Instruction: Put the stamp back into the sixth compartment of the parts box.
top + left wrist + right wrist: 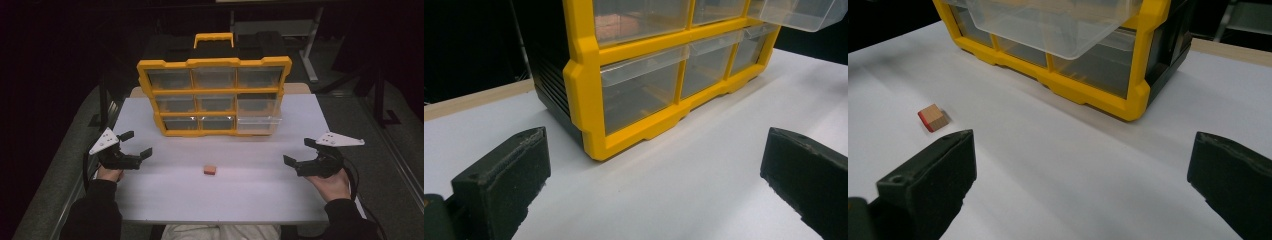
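Note:
A small wooden block with a red face lies on the white table, near the front middle; it appears as the block at the left of the right gripper view. A yellow-framed drawer cabinet with clear drawers stands upright at the back. Its middle-right drawer is pulled out, seen as a clear drawer from the right gripper. My left gripper rests open at the table's left, empty. My right gripper is open at the right, empty. Both face the cabinet.
The cabinet has a yellow carry handle on top. Behind the table stand dark furniture and a metal table leg. Bare table surface lies between the grippers and around the block.

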`<state>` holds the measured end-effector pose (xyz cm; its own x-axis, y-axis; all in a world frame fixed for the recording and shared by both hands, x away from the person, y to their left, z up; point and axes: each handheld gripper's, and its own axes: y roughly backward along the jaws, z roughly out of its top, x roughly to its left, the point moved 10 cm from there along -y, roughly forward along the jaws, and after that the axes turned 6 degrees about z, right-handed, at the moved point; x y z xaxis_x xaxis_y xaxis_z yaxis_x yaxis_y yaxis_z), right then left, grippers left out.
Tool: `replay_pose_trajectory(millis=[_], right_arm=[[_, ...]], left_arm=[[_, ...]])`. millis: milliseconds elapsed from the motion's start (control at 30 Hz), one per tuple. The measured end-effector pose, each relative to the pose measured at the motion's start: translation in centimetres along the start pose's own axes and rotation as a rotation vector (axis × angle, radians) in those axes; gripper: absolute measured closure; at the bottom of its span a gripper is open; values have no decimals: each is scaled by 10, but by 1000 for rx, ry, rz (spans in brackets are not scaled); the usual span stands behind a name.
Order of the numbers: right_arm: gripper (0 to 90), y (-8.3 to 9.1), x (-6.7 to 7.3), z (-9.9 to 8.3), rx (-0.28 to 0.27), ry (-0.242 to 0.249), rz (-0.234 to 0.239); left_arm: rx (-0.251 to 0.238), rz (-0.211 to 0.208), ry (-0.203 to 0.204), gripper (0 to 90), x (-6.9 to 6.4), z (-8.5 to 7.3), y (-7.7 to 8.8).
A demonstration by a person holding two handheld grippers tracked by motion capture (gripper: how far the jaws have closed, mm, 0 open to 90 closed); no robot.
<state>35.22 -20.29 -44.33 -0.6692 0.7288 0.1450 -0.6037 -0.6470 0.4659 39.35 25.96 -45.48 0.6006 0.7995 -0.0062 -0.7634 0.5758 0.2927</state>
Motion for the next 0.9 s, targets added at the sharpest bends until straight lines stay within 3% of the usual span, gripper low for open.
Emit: replay_pose_trajectory(millis=[533,900], right_arm=[[0,1,9,5,4,8,32],[0,-4,18,5,70,24,61]], left_arm=[[12,2,-10,0,-1,-2,0],[15,3,-24,0,-3,-2,0]])
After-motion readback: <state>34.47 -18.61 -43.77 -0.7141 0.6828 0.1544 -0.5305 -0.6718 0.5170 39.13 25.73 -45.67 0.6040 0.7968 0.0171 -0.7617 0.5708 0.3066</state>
